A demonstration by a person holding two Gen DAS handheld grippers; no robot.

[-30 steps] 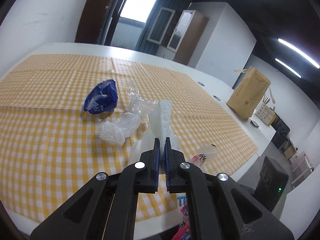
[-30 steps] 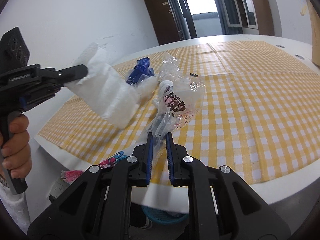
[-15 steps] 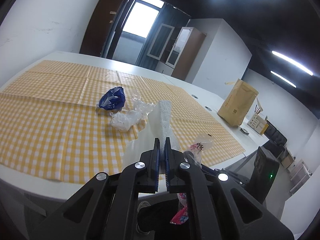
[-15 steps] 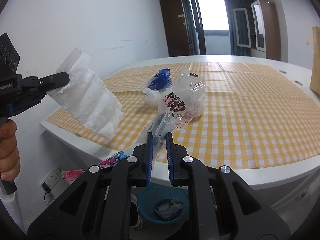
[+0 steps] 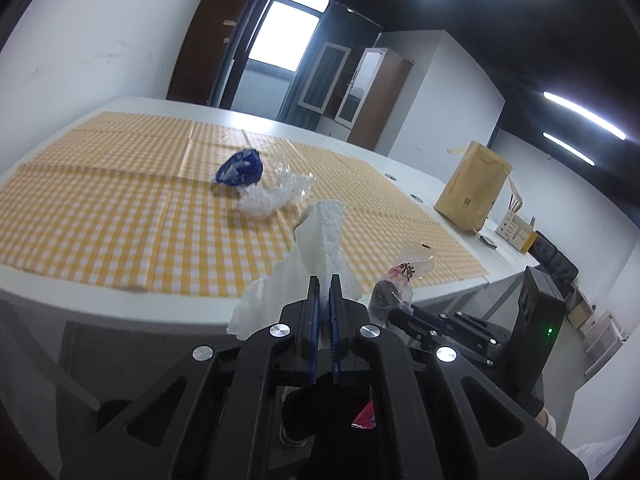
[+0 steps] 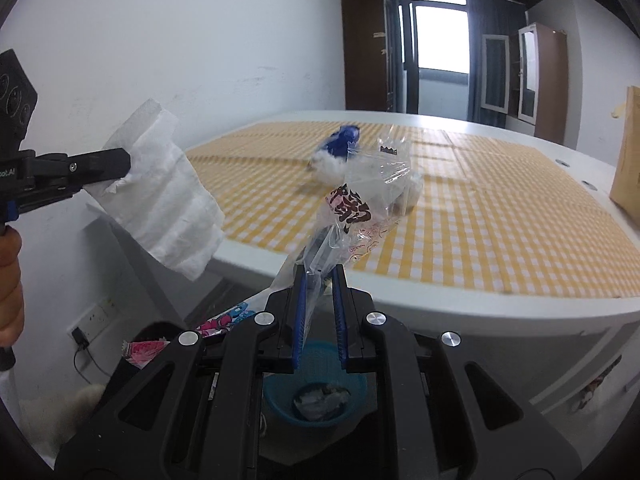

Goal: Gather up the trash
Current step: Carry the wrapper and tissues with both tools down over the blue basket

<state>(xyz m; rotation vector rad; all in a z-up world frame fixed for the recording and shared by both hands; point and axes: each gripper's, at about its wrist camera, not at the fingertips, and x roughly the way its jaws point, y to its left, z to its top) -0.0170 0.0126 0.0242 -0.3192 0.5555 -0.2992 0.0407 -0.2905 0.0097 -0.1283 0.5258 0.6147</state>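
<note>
My left gripper (image 5: 324, 280) is shut on a white paper towel (image 5: 320, 236), held off the table's near edge; it also shows in the right wrist view (image 6: 168, 196). My right gripper (image 6: 319, 272) is shut on a clear printed snack wrapper (image 6: 360, 208), held above a blue trash basket (image 6: 316, 396) on the floor. The wrapper also shows in the left wrist view (image 5: 404, 276). A blue crumpled bag (image 5: 240, 168) and clear crumpled plastic (image 5: 276, 196) lie on the yellow checked tablecloth (image 5: 120, 216).
A brown paper bag (image 5: 472, 188) stands at the table's far right. Pink wrappers (image 6: 216, 328) lie on a dark object below the table edge. The white table edge (image 6: 440, 304) runs in front of both grippers.
Both grippers have drawn back from over the tablecloth to beyond the table's near edge, carrying the paper towel and the wrapper. The blue basket has come into view under the right gripper.
</note>
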